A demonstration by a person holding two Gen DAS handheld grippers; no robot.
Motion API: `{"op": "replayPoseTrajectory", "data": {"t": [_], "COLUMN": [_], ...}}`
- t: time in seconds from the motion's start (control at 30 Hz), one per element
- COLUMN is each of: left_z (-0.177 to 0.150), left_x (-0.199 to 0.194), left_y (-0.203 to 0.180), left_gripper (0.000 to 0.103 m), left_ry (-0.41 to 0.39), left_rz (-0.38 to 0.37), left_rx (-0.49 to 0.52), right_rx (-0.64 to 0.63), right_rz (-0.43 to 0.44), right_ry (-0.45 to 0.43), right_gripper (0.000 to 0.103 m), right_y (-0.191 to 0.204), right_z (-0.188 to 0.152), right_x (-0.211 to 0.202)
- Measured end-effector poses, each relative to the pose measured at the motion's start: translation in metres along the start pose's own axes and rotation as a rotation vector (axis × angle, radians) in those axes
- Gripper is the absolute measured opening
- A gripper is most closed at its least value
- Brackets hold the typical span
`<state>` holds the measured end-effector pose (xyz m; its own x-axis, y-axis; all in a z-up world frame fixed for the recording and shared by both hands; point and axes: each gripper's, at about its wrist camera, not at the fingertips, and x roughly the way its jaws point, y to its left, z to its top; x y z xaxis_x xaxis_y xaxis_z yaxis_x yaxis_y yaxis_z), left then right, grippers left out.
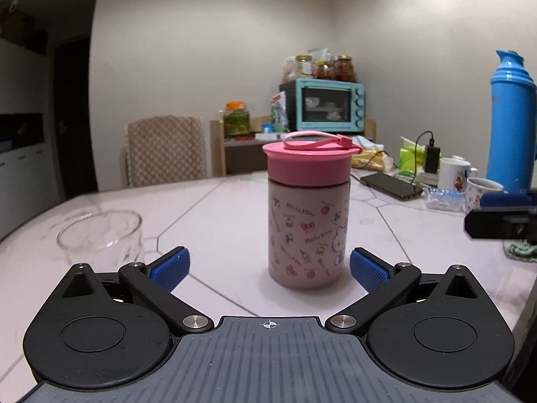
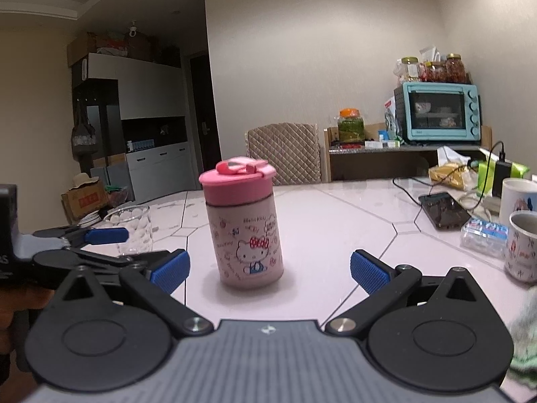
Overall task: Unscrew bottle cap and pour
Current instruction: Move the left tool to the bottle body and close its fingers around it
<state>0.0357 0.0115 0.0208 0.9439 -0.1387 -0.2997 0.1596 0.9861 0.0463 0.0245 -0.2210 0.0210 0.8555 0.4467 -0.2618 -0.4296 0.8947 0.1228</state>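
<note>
A pale pink Hello Kitty bottle (image 1: pixel 308 231) with a darker pink screw cap (image 1: pixel 309 161) stands upright on the table; it also shows in the right wrist view (image 2: pixel 246 238) with its cap (image 2: pixel 236 184). My left gripper (image 1: pixel 269 267) is open and empty, just short of the bottle, its blue pads (image 1: pixel 171 268) wide apart. My right gripper (image 2: pixel 270 268) is open and empty, near the bottle's base. A clear glass (image 1: pixel 100 238) stands left of the bottle, seen in the right wrist view (image 2: pixel 132 228) behind the left gripper's fingers (image 2: pixel 105 235).
White marble-look table (image 1: pixel 214 221). At the right stand a blue thermos (image 1: pixel 511 121), mugs (image 1: pixel 483 194), a phone on charge (image 1: pixel 392 184) and a tissue pack (image 2: pixel 483 233). A chair (image 1: pixel 164 149) and a teal toaster oven (image 1: pixel 330 109) stand behind. The right gripper's body (image 1: pixel 503 218) shows at the right edge.
</note>
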Motion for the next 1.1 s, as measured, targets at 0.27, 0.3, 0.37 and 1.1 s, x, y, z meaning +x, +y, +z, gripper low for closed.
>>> {"op": "replayPoseTrajectory", "data": {"t": [0.27, 0.3, 0.37, 1.1], "left_z": [0.012, 0.013, 0.017, 0.016], "left_x": [0.015, 0.018, 0.025, 0.104], "left_y": [-0.004, -0.004, -0.001, 0.012], "left_gripper": [0.103, 0.103, 0.103, 0.103], "left_ry": [-0.027, -0.021, -0.005, 0.042], "left_rz": [-0.095, -0.115, -0.170, -0.426], "left_rx": [0.128, 0.128, 0.111, 0.190], "right_rx": [-0.011, -0.012, -0.013, -0.044], "right_rz": [0.007, 0.008, 0.010, 0.061], "right_ry": [-0.014, -0.015, -0.022, -0.025], "right_gripper": [0.103, 0.103, 0.103, 0.103], "right_y": [-0.003, -0.003, -0.003, -0.006], "right_z": [0.011, 0.013, 0.018, 0.041], "right_x": [0.009, 0.010, 0.011, 0.047]}}
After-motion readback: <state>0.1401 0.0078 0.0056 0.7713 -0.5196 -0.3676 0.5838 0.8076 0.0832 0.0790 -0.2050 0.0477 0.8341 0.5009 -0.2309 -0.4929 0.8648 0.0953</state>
